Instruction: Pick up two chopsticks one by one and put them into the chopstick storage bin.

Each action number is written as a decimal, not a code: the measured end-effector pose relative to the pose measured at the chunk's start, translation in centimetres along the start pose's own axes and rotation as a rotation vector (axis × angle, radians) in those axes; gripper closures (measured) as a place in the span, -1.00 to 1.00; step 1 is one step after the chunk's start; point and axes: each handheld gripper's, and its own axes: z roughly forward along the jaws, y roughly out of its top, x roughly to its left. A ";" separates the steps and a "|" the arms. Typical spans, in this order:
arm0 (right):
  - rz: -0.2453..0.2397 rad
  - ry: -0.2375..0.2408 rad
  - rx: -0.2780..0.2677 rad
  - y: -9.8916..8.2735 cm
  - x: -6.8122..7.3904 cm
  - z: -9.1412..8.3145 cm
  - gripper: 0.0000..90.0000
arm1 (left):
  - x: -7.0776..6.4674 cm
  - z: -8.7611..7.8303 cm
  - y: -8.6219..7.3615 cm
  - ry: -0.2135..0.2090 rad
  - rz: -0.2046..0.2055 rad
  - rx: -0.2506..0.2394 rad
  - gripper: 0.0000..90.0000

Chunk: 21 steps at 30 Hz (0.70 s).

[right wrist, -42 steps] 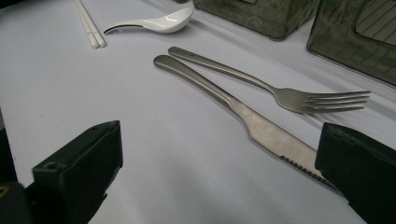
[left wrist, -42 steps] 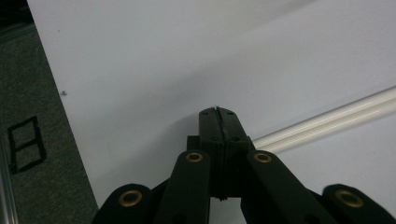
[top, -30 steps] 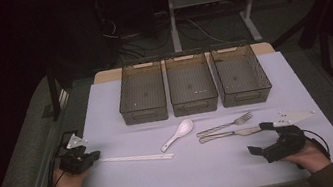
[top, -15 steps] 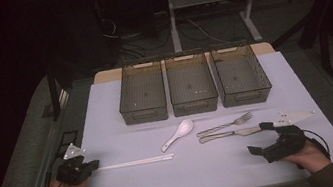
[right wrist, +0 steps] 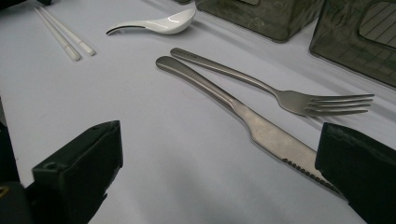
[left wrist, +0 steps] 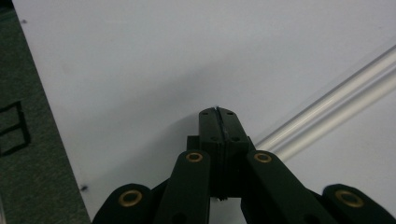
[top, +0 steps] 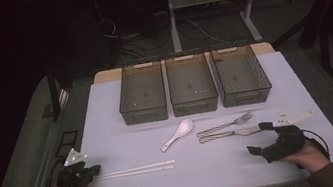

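Tool on our left (top: pixel 93 171) has its jaws pressed together on nothing, the tip just beside the near end of the white chopsticks (top: pixel 136 169) lying on the table (top: pixel 107 113); our right tool (top: pixel 263 139) stands spread wide, its far jaw over the knife (top: pixel 229 134) blade. We judge this the approach before a first pickup; next we must open the left tool and straddle the chopsticks. Beyond lie the fork (top: pixel 225 124), a white spoon (top: pixel 178 133) and three empty bins (top: pixel 192 83); nothing blocks either reach.
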 end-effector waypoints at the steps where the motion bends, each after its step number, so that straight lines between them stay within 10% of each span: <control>1: 0.003 -0.001 0.002 0.0 0.0 0.0 -0.98 | -0.2 -0.4 0.4 -0.005 0.006 -0.050 0.86; 5: 0.005 0.000 0.004 0.0 0.0 0.0 -0.98 | -2.5 -0.9 2.1 -0.108 0.078 -0.140 0.76; 21: 0.003 0.002 0.004 0.0 0.0 0.1 -0.98 | -8.3 2.6 5.8 -0.370 0.282 -0.133 0.49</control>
